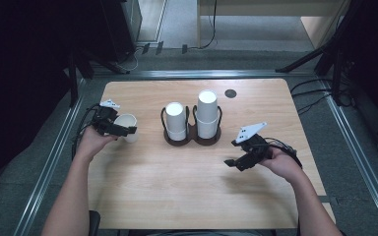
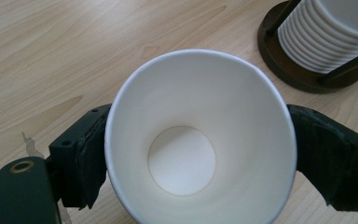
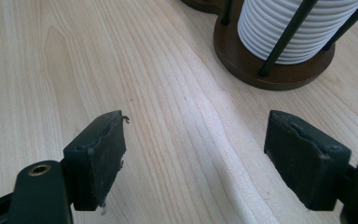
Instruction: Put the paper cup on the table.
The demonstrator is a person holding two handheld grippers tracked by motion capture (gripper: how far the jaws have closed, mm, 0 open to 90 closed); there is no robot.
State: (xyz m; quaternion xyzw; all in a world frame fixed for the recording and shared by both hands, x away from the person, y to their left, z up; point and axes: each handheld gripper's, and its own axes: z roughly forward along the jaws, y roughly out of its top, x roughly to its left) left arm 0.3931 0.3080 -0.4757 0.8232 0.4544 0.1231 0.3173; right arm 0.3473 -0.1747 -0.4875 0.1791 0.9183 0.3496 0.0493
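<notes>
A white paper cup (image 1: 127, 123) stands upright near the table's left edge, its mouth facing the camera in the left gripper view (image 2: 200, 140). My left gripper (image 1: 127, 130) (image 2: 196, 154) has it between its jaws, and both pads lie against the cup's wall just under the rim. My right gripper (image 1: 231, 152) (image 3: 196, 154) hovers open over bare wood right of centre, with nothing between its jaws. A dark wooden two-slot cup holder (image 1: 192, 139) in mid-table carries two stacks of upside-down white cups, a shorter one (image 1: 175, 120) and a taller one (image 1: 207, 113).
The holder's base (image 3: 261, 70) and a ribbed cup stack (image 3: 298, 28) stand just beyond my right gripper. A black round grommet (image 1: 231, 93) is set in the tabletop (image 1: 187, 187) at the back. Cables trail over the floor right of the table.
</notes>
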